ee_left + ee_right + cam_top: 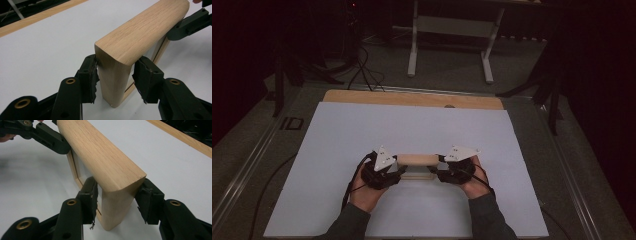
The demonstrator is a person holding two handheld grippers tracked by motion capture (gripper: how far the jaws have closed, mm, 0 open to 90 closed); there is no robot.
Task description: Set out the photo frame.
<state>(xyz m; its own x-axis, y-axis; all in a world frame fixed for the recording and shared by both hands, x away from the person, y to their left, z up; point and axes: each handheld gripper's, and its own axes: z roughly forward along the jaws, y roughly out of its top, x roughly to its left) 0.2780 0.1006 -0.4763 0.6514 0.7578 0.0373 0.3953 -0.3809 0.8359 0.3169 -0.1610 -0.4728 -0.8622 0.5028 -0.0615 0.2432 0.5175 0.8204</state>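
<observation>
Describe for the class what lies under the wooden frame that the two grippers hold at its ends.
The wooden frame stands upright on the white sheet covering the table; a strip of bare wood tabletop shows at the sheet's far edge. The table beneath the sheet under the frame is covered.

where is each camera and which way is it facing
high view: above the person's side, looking forward and down on the white table; forearms, hands, left tool and right tool show.
left gripper view: rides the left tool, looking along its jaws at the wooden frame.
right gripper view: rides the right tool, looking back along the frame.
Shared: both gripper views show the frame, with the other tool at its far end.
</observation>
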